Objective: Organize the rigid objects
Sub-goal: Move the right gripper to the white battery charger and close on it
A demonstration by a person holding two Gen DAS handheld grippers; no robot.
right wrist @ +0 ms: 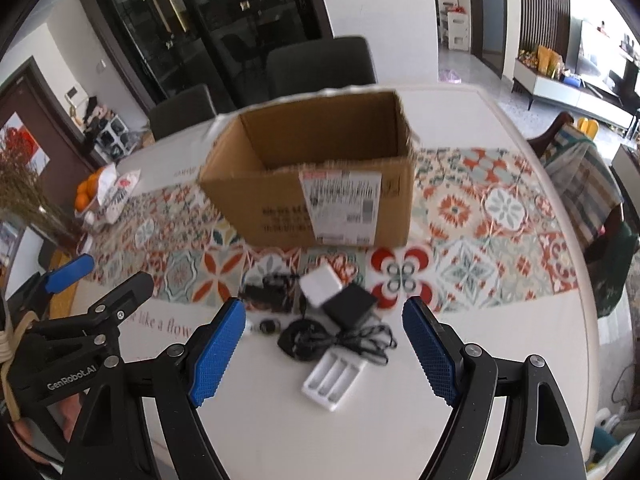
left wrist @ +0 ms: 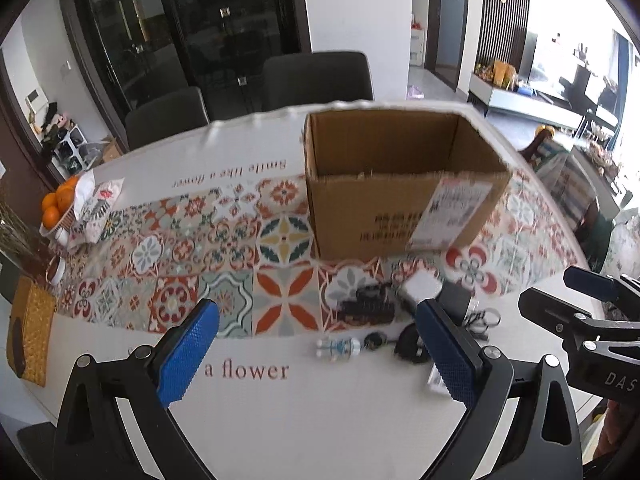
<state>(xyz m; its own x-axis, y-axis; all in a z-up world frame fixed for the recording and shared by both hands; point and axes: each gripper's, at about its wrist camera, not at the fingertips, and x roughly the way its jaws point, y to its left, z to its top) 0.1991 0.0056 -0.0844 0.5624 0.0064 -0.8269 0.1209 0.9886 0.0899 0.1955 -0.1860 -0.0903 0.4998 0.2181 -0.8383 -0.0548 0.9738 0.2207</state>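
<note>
Your white round table [right wrist: 480, 360], with its band of patterned tiles, carried an open cardboard box [right wrist: 320, 200] standing upright on the tiles, a shipping label on the side facing you. Just in front of the box lay a loose cluster: a white block [right wrist: 320, 286], a black adapter [right wrist: 349, 304] touching it with its cable [right wrist: 360, 344] trailing forward, a dark toy-like piece [right wrist: 266, 292] to the left, and a white battery tray [right wrist: 334, 378] nearest you. A small blue-and-white figure [left wrist: 338, 349] lay on the bare white part. You held the left gripper [left wrist: 318, 354] with its blue pads spread wide, pinching nothing, and the right gripper [right wrist: 324, 356] likewise spread and empty, hovering over the cluster. Oranges [left wrist: 58, 204] sat at the table's far left edge.
</note>
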